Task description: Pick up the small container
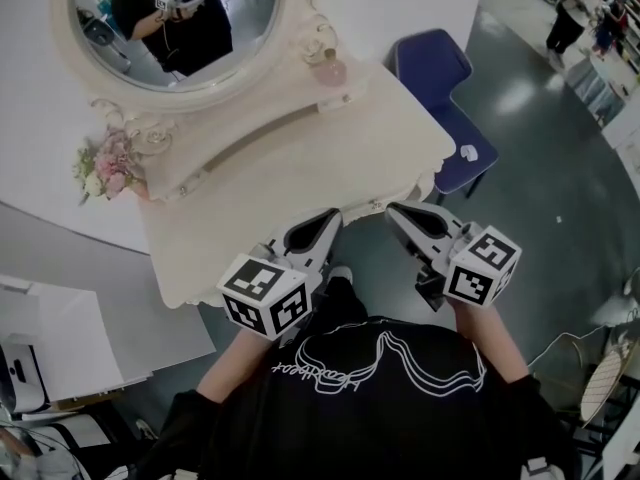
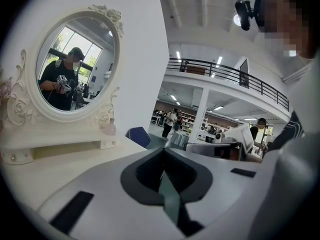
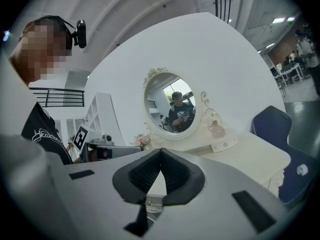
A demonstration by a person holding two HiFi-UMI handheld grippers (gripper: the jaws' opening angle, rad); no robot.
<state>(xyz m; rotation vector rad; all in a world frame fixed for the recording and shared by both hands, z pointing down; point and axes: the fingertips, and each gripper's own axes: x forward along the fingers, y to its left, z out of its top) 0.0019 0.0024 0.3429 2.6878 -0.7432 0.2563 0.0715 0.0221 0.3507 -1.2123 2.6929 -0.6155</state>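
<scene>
The small container (image 1: 330,69) is a pale pink bottle. It stands on the cream vanity table (image 1: 300,183) at the right foot of the oval mirror (image 1: 175,23). It also shows small and far off in the left gripper view (image 2: 109,129) and in the right gripper view (image 3: 218,130). My left gripper (image 1: 331,217) and right gripper (image 1: 394,211) hover side by side at the table's near edge, close to the person's chest and well short of the container. Both are shut with nothing between the jaws, as each gripper's own view shows: left gripper (image 2: 162,153), right gripper (image 3: 160,152).
A bunch of pink flowers (image 1: 105,165) sits at the mirror's left foot. A blue chair (image 1: 440,83) stands right of the table with a small white thing (image 1: 468,152) on its seat. Shelves and cables lie at the floor's edges.
</scene>
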